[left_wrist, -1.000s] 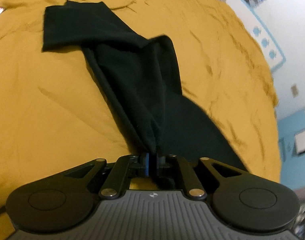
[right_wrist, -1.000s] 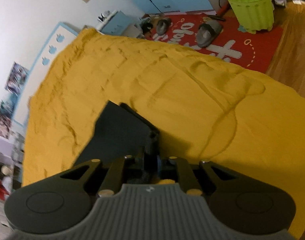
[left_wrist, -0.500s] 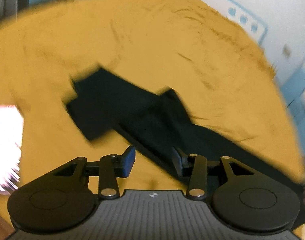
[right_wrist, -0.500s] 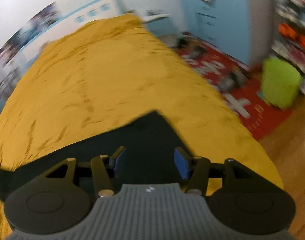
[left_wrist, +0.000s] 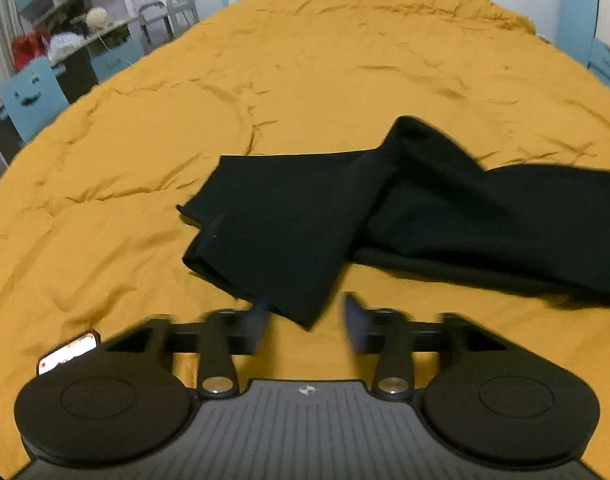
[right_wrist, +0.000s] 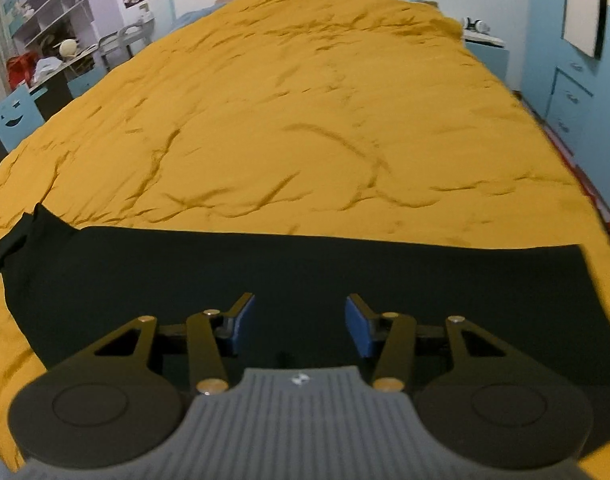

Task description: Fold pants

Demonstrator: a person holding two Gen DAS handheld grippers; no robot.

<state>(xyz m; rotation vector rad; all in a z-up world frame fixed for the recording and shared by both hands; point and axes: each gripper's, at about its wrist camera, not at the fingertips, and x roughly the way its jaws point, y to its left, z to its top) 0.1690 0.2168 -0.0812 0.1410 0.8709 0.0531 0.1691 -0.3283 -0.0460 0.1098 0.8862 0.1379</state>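
Note:
Black pants lie on the yellow bedspread, with the leg ends bunched and folded towards the left and the rest running off right. My left gripper hovers over the nearest corner of a leg end. Its jaws are closing, blurred, with that corner between them and not pinched. In the right wrist view the pants stretch flat across the near part of the bedspread. My right gripper stands above this cloth, its jaws closing slightly, with nothing between the blue pads.
A desk with shelves and a blue chair stands left of the bed. Blue cabinets and a nightstand line the right side. The bed's right edge drops to the floor.
Both grippers were shut on the pants a second ago and have let go. Both views have rolled upright. The pants now lie on the bed, and the right gripper has shifted along the flat cloth.

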